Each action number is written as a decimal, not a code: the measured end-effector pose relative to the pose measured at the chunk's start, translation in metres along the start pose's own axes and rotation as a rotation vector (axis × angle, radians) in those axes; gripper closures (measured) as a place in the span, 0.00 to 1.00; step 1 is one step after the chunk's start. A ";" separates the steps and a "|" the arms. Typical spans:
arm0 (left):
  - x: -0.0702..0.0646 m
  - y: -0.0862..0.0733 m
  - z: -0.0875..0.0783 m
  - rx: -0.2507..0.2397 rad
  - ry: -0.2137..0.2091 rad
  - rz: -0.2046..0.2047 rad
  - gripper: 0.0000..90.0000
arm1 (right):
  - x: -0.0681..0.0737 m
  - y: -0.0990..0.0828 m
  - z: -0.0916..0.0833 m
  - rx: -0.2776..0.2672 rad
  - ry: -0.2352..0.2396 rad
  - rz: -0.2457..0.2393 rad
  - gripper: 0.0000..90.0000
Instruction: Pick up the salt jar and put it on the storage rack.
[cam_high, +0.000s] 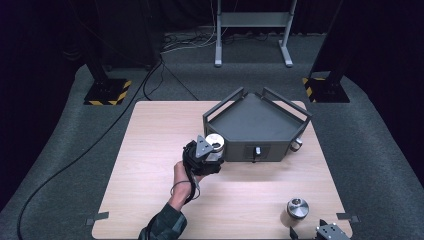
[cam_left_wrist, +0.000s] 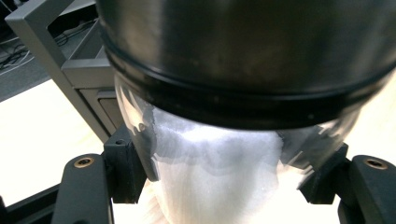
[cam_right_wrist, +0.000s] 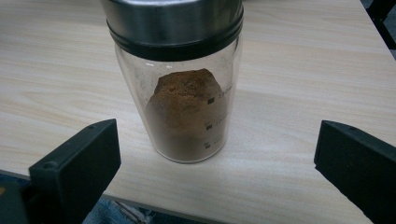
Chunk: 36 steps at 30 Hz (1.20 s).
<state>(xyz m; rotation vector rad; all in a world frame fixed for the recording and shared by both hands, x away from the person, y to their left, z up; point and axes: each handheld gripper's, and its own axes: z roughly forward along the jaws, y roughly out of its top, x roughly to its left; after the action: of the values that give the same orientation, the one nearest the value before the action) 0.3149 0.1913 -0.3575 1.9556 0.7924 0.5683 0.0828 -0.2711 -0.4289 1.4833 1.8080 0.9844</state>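
Observation:
A glass jar of white powder (cam_left_wrist: 219, 186) with a steel lid (cam_high: 216, 142) is held by my left gripper (cam_left_wrist: 229, 172), shut on its glass body with a pad pressing each side. In the high view this gripper (cam_high: 202, 156) is just in front of the left front corner of the grey metal tray (cam_high: 257, 125). A second jar, holding brown powder (cam_right_wrist: 187, 116), stands upright on the table near the front right (cam_high: 297, 207). My right gripper (cam_right_wrist: 215, 163) is open, its jaws wide apart on either side of this jar and short of it, not touching.
The tray has raised rails and a small latch (cam_high: 257, 151) on its front face; its corner post (cam_left_wrist: 42, 51) stands close beside the held jar. The light wooden table (cam_high: 150, 200) ends just behind the right gripper (cam_high: 330, 232). Floor stands and cables lie beyond the table.

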 end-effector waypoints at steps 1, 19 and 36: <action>0.000 0.000 0.000 -0.002 0.000 0.001 0.35 | 0.000 0.000 0.000 0.001 0.000 0.000 0.00; 0.006 0.014 0.002 -0.019 -0.011 -0.004 0.35 | 0.000 0.000 -0.001 0.001 -0.002 0.000 0.00; 0.008 0.026 0.010 -0.025 -0.026 -0.009 0.35 | 0.000 0.000 -0.002 -0.003 -0.002 -0.002 0.00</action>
<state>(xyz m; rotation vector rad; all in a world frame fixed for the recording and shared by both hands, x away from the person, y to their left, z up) 0.3352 0.1820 -0.3389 1.9317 0.7736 0.5442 0.0814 -0.2717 -0.4274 1.4801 1.8049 0.9838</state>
